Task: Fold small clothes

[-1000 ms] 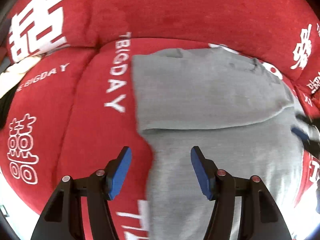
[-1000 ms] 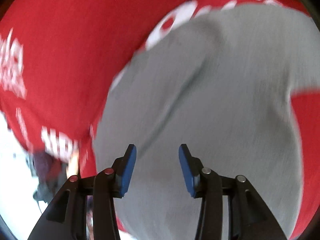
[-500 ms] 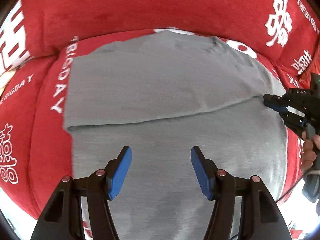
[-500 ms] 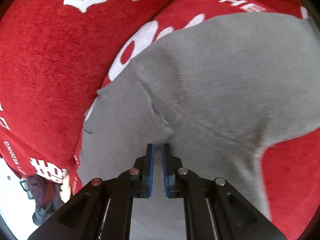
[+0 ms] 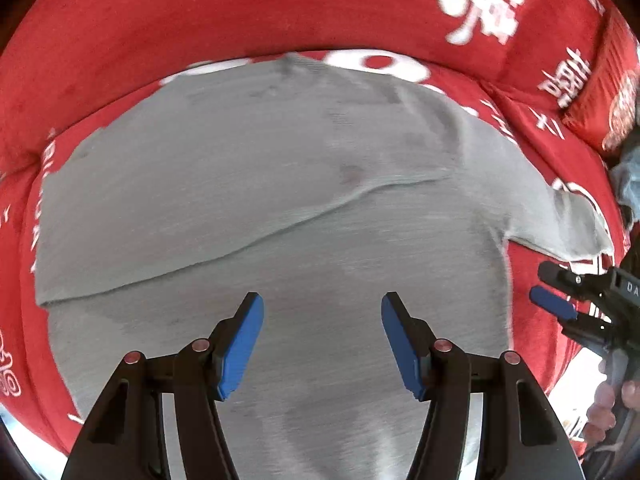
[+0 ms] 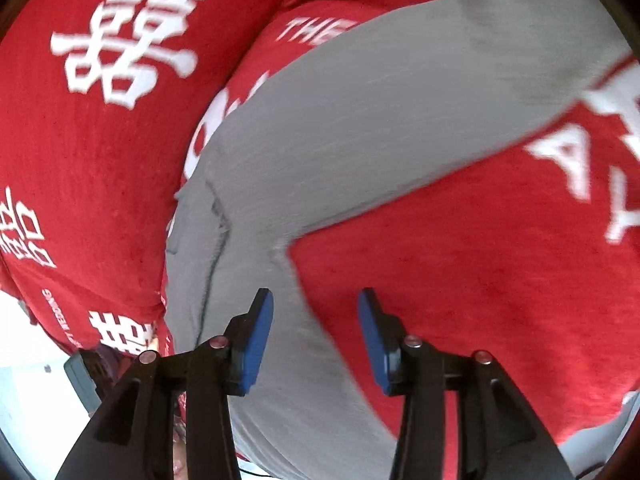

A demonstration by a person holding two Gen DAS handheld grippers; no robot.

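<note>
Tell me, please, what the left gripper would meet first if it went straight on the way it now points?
Most likely the grey garment: the open left gripper points straight at it, with nothing between its fingers. The red cushion lies beyond. Depth is unclear.

Red backrest cushion [image 5: 240,20] walls off the grey garment's [image 5: 280,200] far edge.

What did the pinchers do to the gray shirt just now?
The right gripper, pinched shut on the gray shirt half a second ago, opened and let go of the sleeve, which lies spread out. The left gripper stayed open above the shirt.
</note>
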